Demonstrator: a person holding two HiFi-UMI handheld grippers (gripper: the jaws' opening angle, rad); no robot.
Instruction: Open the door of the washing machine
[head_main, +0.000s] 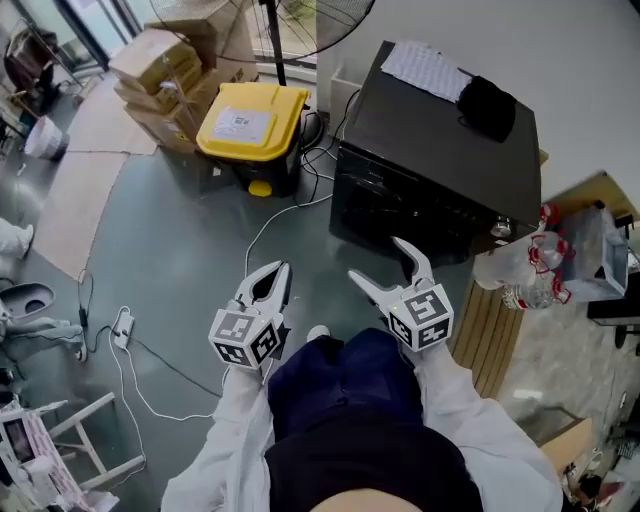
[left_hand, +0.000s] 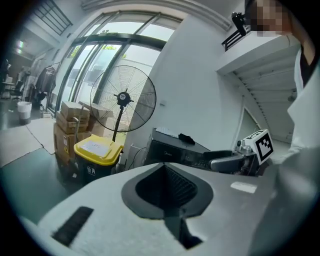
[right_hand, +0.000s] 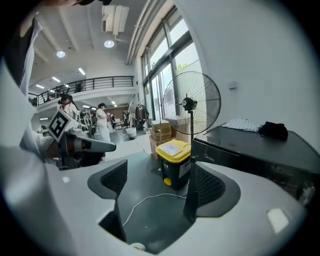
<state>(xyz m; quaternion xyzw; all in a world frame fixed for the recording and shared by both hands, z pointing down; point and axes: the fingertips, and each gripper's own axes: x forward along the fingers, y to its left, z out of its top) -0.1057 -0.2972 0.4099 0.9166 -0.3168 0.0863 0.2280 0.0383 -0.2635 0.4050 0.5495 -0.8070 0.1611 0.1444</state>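
The left claw (head_main: 277, 272) is hovering pinched shut and empty; the right claw (head_main: 375, 258) is gaping wide, holding nothing, aiming at the washer (head_main: 440, 135), which is sitting just ahead by the wall (head_main: 560, 60). Boxy and black, it is looking heavy and rigid, its glossy front door (head_main: 400, 215) probably stiff and slick; the door's edge is seeming the likeliest hold, no handle showing clearly.

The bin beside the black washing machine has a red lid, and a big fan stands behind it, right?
Not quite. The lid of the bin is yellow, not red, as the head view shows. The rest holds: the bin stands beside the black washing machine, with the big fan behind it.
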